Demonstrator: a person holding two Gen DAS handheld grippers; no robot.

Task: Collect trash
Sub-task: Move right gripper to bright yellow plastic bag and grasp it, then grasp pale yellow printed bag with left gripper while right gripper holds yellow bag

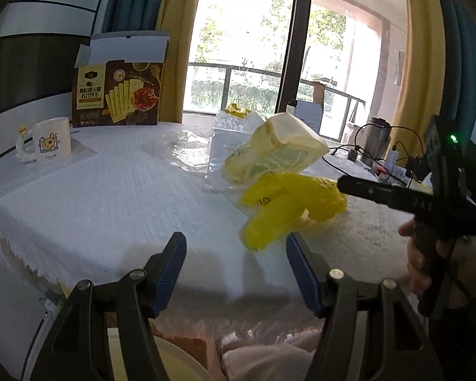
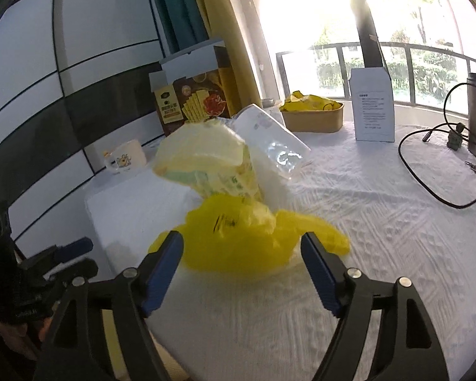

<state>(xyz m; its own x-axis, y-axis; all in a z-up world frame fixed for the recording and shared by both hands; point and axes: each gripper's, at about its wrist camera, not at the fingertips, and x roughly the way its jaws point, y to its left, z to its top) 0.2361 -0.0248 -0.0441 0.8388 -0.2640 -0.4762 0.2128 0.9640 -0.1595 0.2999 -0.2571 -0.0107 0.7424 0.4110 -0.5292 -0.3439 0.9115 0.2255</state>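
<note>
Both claws stand apart and empty: the left claw (image 1: pixel 236 273) short of the crumpled yellow plastic bag (image 1: pixel 288 204) on the white-clothed counter (image 1: pixel 111 197), the right claw (image 2: pixel 241 271) framing it, likely ready to pinch; the pale yellow wrapper (image 2: pixel 206 162) leans behind.

Tabletop (image 2: pixel 380 222): covered with a white textured cloth. Cracker box (image 1: pixel 117 92): brown and yellow, upright at the far left, top flap open. White mug (image 1: pixel 53 139): cartoon print, near the box, figurine handle. White printed card (image 2: pixel 374 104): upright, far side. Black cable (image 2: pixel 428 171): looped on the cloth at right. Metal flask (image 1: pixel 376 139): upright by the window. Yellow and teal curtains (image 1: pixel 174 31): flank the glazing.
</note>
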